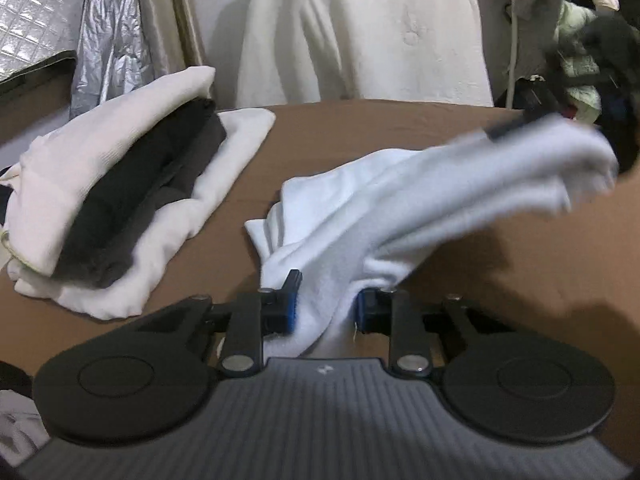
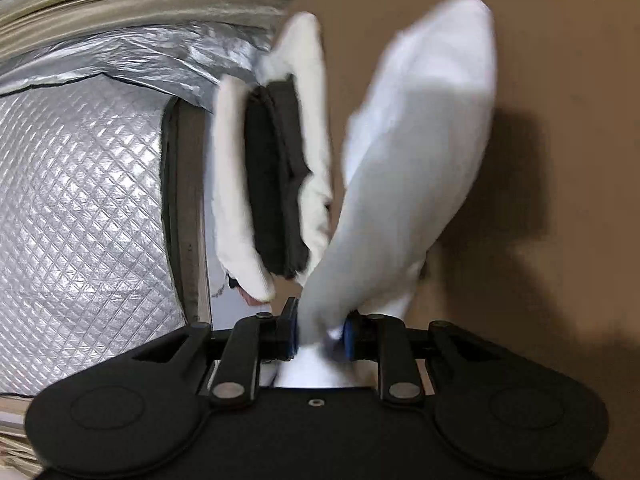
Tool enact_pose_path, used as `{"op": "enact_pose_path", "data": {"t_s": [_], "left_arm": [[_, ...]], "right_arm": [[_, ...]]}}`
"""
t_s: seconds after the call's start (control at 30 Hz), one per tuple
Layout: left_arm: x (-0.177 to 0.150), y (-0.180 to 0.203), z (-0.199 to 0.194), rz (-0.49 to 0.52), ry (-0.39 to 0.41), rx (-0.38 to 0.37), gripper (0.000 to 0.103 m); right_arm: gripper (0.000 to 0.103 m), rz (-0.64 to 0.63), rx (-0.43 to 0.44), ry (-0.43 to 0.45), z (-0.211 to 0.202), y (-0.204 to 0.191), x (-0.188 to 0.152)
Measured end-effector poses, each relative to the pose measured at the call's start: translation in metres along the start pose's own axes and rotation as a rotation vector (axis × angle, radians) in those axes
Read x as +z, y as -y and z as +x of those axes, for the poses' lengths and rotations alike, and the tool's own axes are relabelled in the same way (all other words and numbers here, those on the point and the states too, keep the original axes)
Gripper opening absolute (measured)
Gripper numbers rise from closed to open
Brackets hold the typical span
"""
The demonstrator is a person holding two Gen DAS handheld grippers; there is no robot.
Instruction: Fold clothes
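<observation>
A white cloth (image 1: pixel 420 200) hangs stretched above the brown table (image 1: pixel 360 128). My left gripper (image 1: pixel 326 312) is shut on its near end, the blue pads pressing the fabric from both sides. Its far end rises to the right gripper (image 1: pixel 508 126), blurred at the upper right of the left wrist view. In the right wrist view the same white cloth (image 2: pixel 408 168) runs away from my right gripper (image 2: pixel 320 336), which is shut on a bunched corner. A stack of folded clothes (image 1: pixel 120 200), cream with a dark grey piece between, lies at the table's left.
The folded stack (image 2: pixel 272 168) stands beside a quilted silver cover (image 2: pixel 80 220). A person in a white coat (image 1: pixel 360 32) stands behind the table. More garments (image 1: pixel 580 80) hang at the back right. Bare brown table (image 2: pixel 560 120) shows to the right.
</observation>
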State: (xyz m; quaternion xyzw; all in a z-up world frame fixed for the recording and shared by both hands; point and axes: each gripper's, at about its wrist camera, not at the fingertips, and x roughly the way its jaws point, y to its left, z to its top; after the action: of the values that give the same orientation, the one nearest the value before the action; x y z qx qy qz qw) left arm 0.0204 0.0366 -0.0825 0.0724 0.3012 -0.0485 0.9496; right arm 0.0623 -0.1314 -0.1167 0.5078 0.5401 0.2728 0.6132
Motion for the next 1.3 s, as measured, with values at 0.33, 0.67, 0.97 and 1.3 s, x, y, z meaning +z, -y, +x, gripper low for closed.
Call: {"op": "enact_pose_path", "data": {"t_s": [0.33,0.67,0.97,1.3], "left_arm": [[-0.001,0.008,-0.031,0.135,0.141,0.132,0.022],[-0.055,-0.028,-0.035,-0.659,-0.293,-0.262,0.065],[-0.106,-0.036,-0.023,-1.542,-0.121,-0.715,0.079],[-0.113,0.002,-0.001,-1.810,-0.097,-0.751,0.097]], "right_arm": [[0.016,-0.001,0.150,0.049,-0.023,-0.017,0.006],[0.015,-0.008,0.061,0.023,-0.025,-0.021,0.002],[0.015,0.013,0.085,0.029,-0.039,0.002,-0.004],[0.015,0.049,0.133,0.039,-0.038,0.016,-0.009]]}}
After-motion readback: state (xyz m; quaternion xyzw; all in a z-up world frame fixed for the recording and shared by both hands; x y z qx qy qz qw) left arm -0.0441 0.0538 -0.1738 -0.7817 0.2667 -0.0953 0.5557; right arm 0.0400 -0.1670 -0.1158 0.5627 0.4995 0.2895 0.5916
